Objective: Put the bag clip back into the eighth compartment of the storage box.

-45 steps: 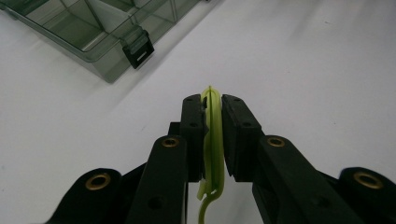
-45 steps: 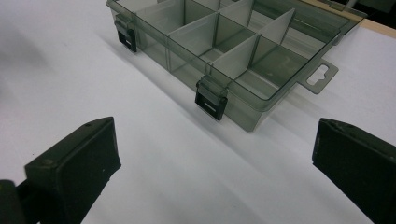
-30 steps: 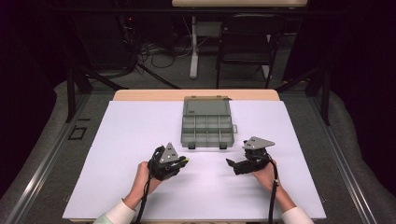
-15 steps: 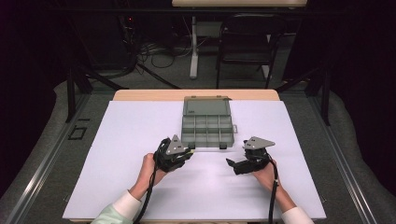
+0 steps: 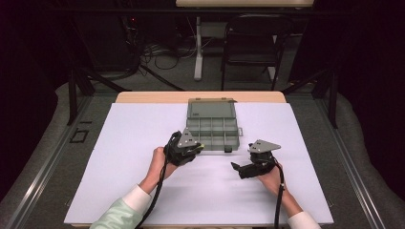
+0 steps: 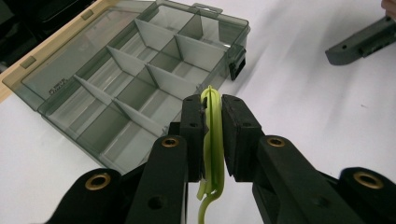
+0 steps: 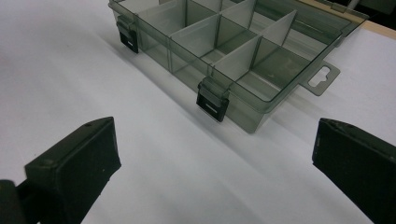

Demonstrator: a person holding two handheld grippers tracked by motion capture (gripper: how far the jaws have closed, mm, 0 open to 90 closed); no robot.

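Jaws pinching green clip (image 6: 211, 140), lower end cut off

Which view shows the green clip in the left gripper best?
The left gripper view: the green clip sits close up, pinched between the left gripper fingers. The high view gives a tiny green speck at the gripper's tip by the compartment box.

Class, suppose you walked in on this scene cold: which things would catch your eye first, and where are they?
A bright green plastic clip stands out, pinched in the left gripper just short of the box. Behind it an open smoky-grey compartment box sits mid-table on the white table cover, its cells looking empty. The right gripper waits wide open beside its black latches.
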